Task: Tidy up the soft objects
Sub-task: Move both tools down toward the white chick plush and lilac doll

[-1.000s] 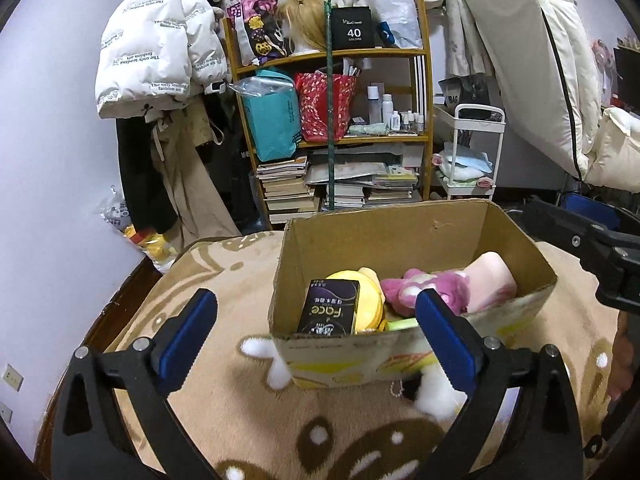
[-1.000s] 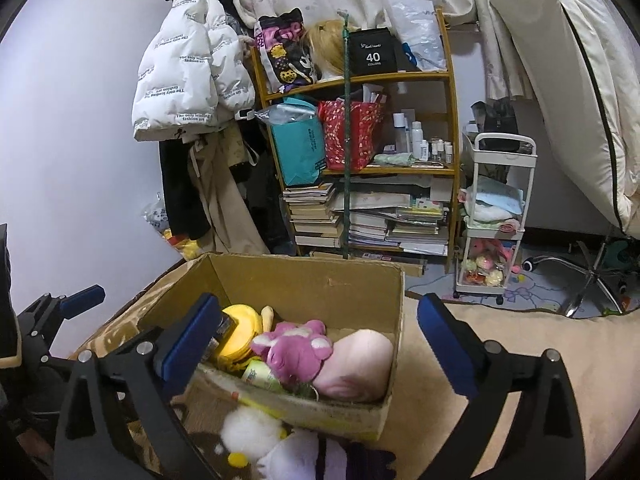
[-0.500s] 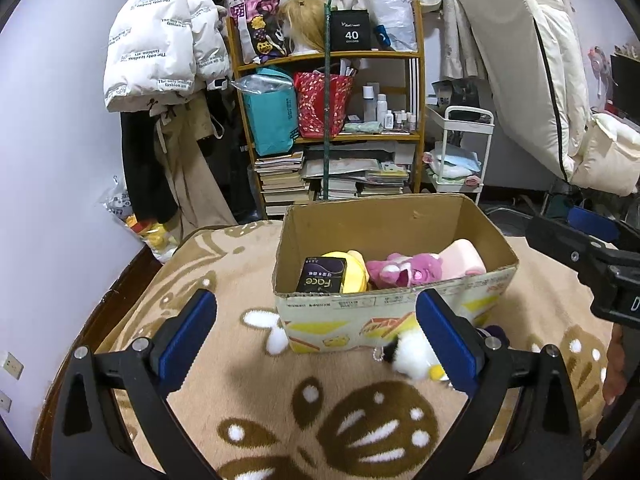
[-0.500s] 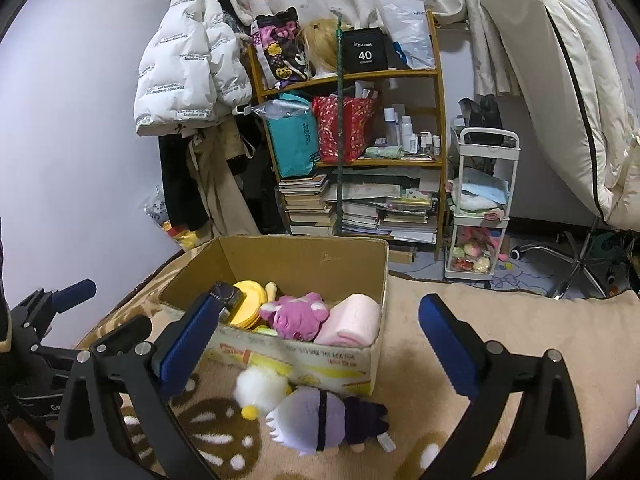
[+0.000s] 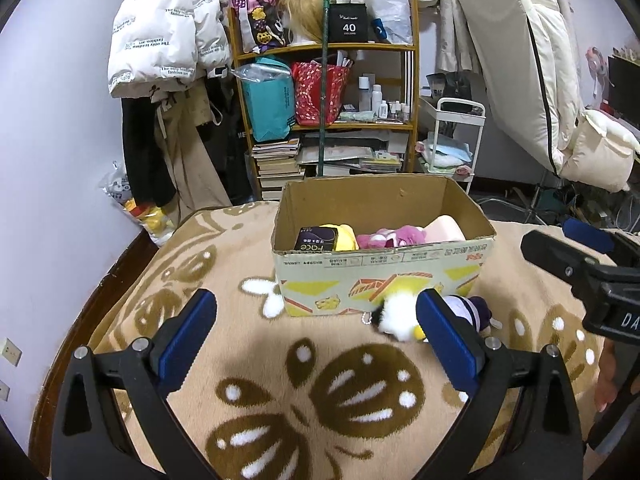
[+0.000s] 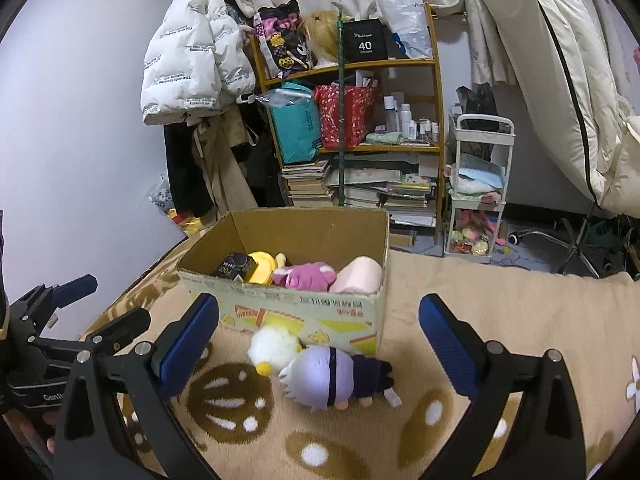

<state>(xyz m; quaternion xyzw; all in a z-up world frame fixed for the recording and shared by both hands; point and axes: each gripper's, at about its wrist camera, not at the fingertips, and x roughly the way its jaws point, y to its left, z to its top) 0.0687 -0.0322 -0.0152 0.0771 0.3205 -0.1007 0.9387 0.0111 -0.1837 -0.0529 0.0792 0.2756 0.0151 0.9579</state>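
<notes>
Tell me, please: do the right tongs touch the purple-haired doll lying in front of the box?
Apart. In the right wrist view, the right tongs stand open, and bare blanket shows between each pad and the purple-haired doll.

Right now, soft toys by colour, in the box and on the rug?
Pink, in cardboard box: 2, magenta plush and pale pink plush
Yellow, in box: 1, yellow plush
White, on rug: 1, white fluffy toy
Lavender-haired doll, on rug: 1
Total: 5

Cluttered wooden bookshelf against pale wall, patterned beige carpet below.
</notes>
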